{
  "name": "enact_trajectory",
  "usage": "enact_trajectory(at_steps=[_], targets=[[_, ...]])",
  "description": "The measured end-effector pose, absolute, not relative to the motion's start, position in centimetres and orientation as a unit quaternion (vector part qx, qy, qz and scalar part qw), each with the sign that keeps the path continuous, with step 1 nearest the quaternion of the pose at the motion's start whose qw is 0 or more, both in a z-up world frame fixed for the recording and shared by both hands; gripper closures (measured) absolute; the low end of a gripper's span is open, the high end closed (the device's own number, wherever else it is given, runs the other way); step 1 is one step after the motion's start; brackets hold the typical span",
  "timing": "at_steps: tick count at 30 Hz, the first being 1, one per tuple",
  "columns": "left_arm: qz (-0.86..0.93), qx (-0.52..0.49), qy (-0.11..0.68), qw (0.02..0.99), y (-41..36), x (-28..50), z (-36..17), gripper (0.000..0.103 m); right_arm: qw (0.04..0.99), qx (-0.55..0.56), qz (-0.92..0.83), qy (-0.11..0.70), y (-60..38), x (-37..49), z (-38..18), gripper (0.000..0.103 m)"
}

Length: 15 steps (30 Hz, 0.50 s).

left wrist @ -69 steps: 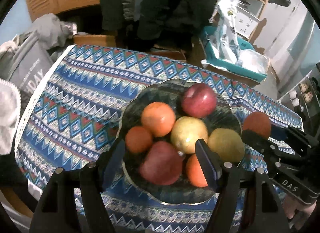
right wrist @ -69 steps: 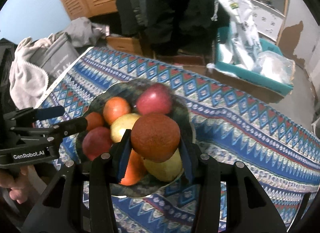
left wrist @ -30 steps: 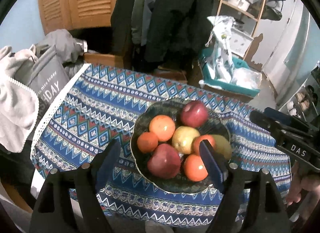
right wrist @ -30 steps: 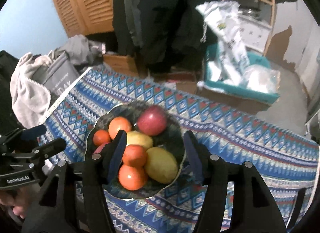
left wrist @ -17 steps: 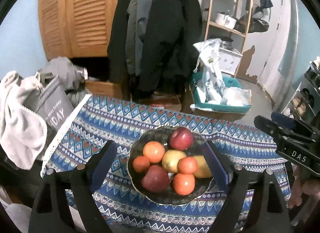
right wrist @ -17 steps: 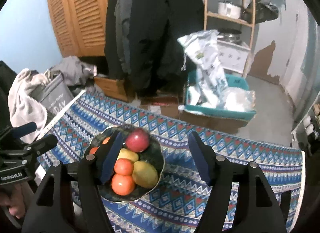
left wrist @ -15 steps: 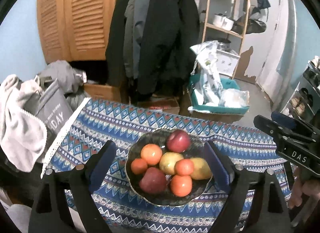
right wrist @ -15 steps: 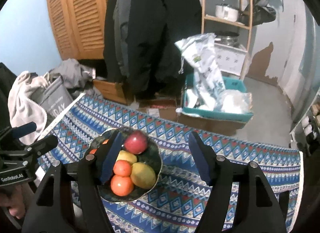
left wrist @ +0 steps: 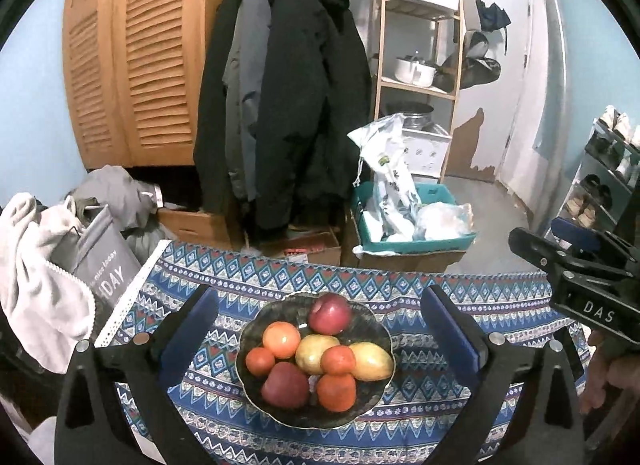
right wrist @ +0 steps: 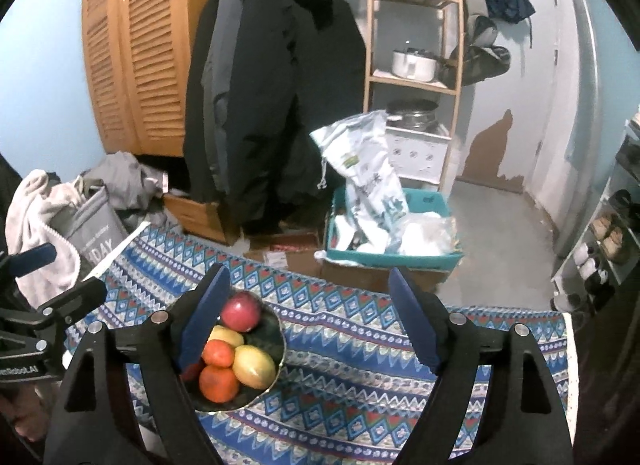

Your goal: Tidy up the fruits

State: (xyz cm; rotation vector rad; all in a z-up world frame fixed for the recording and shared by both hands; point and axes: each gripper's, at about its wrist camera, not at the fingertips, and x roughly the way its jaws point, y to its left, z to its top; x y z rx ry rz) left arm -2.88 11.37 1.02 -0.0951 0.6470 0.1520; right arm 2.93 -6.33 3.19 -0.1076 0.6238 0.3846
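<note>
**A:** Jaws first. On the left gripper point(left wrist: 316, 331) they stand very wide and are opening more, with nothing between the pads; the bowl point(left wrist: 372, 393) only shows far below the gap. On the right gripper point(right wrist: 308, 315) the jaws are opening too, and they are empty as well.

**B:** And where is the fruit?

**A:** All in the dark bowl, on the patterned tablecloth point(left wrist: 432, 393), toward the table's near edge and closer to the left end. I count two red apples point(left wrist: 330, 313), four oranges point(left wrist: 282, 340) and two yellow fruits point(left wrist: 370, 361), all touching each other in one heap. No fruit lies loose on the cloth that I can see.

**B:** How would they handle?

**A:** I judge them firm and round, so they roll easily. The apple skin looks smooth and may slip; the oranges probably give more grip. I would take one across its widest part, from above, with a soft squeeze, because bruising is possible. The small orange point(left wrist: 338, 360) sits on top, so lifting a lower fruit could disturb the heap.

**B:** Anything in the way?

**A:** On the table, little. The other gripper is just beside at the right. Beyond the far edge hang dark coats point(left wrist: 288, 105), and a teal bin point(left wrist: 420, 239) with bags stands on the floor. A grey bag point(left wrist: 100, 261) and a pale garment point(left wrist: 36, 265) are near the left end. All are well apart from the bowl.
</note>
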Motion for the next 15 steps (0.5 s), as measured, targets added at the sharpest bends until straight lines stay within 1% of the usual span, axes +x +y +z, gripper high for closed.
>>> enact_trajectory(at_steps=[15], targets=[[0.076, -0.035, 0.281, 0.956, 9.8, -3.7, 3.9, 0.001, 0.951, -0.047, 0.148, 0.268, -10.0, 1.9, 5.7, 0.022]])
